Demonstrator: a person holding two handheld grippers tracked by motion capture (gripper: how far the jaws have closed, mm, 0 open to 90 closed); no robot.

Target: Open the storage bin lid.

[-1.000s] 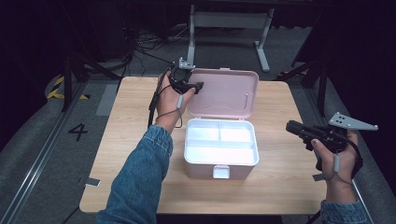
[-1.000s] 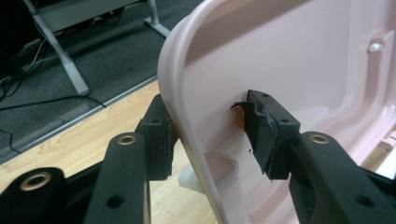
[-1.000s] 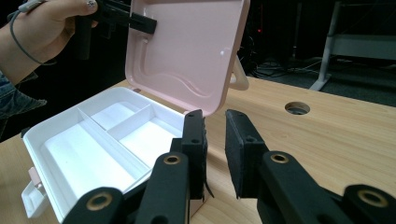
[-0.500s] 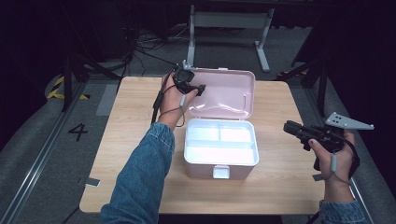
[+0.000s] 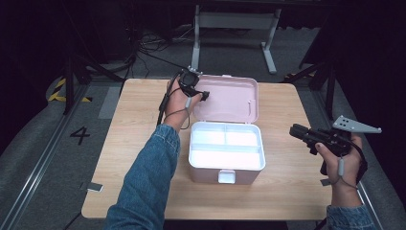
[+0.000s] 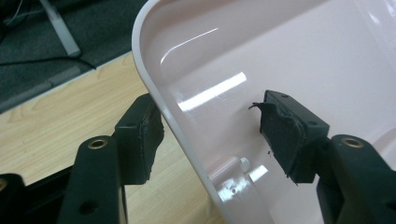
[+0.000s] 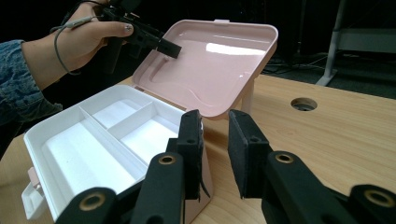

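Observation:
A pink box (image 5: 225, 172) stands mid-table with its pink lid (image 5: 230, 98) swung open and leaning back. Inside sits a white divided tray (image 5: 225, 146) with nothing in it. My left gripper (image 5: 203, 94) is at the lid's left edge. In the left gripper view its jaws straddle the lid's rim (image 6: 154, 93); they have just been opening, and the gripper (image 6: 210, 121) is open, one pad outside the rim and the other off the inner face. My right gripper (image 7: 215, 135) hovers right of the box, open with a narrow gap and nothing in it, also seen from above (image 5: 293, 130).
The wooden table (image 5: 139, 120) has bare room on both sides of the box. A round hole (image 7: 303, 103) is in the tabletop beyond the lid. A white latch (image 5: 226, 176) sticks out at the box's front. A metal frame (image 5: 234, 19) stands behind the table.
My left hand has sunk a little along the lid's left edge and its jaws stand wider. The right hand has stayed where it was.

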